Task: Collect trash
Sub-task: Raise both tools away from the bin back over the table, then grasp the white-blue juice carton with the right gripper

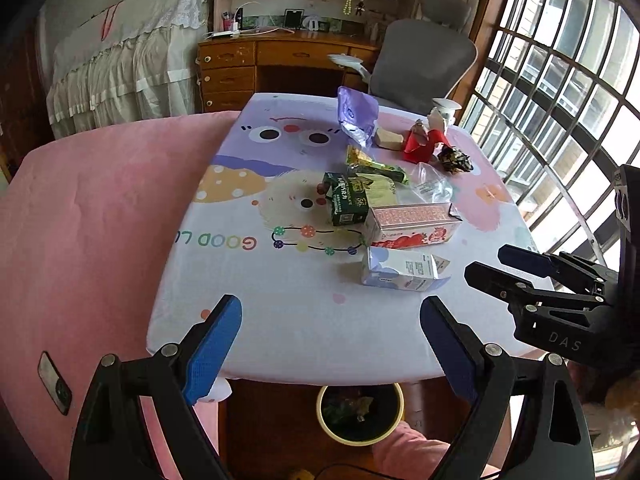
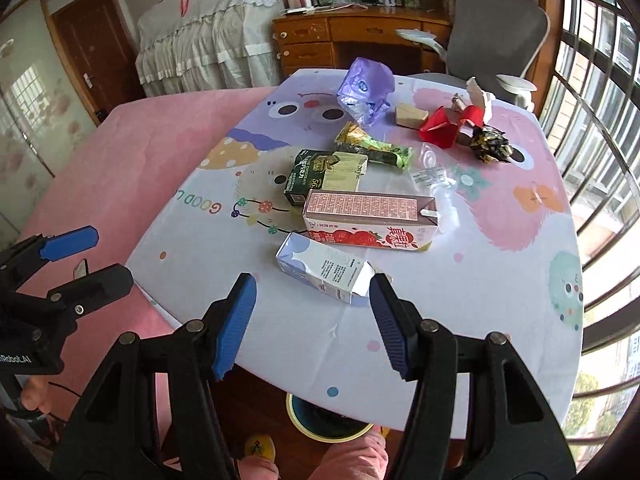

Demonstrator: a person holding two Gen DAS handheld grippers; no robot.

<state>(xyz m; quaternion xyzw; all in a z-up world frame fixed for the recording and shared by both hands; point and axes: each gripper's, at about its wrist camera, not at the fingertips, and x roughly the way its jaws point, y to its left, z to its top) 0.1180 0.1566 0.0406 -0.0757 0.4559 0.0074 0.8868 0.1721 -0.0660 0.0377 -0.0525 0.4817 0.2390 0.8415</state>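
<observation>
Trash lies scattered on the cartoon-print table (image 1: 280, 312) (image 2: 460, 320): a white-and-lilac carton (image 1: 404, 270) (image 2: 326, 270) nearest me, a pink strawberry carton (image 1: 412, 224) (image 2: 370, 218), a green box (image 1: 346, 200) (image 2: 310, 176), a green wrapper (image 1: 376, 166) (image 2: 372, 146), clear plastic (image 1: 430, 184) (image 2: 434, 182), a purple bag (image 1: 356, 114) (image 2: 366, 90), red paper (image 1: 420, 144) (image 2: 444, 126). My left gripper (image 1: 330, 344) is open above the table's near edge. My right gripper (image 2: 312, 322) is open just short of the lilac carton. A yellow-rimmed bin (image 1: 360, 412) (image 2: 328, 420) sits below.
A pink bed (image 1: 92, 220) (image 2: 132, 152) adjoins the table on the left. A grey office chair (image 1: 424, 56) (image 2: 496, 28) and wooden desk (image 1: 256, 60) stand behind. Barred windows (image 1: 560, 80) run along the right. A person's pink-clad legs (image 2: 352, 456) show beneath.
</observation>
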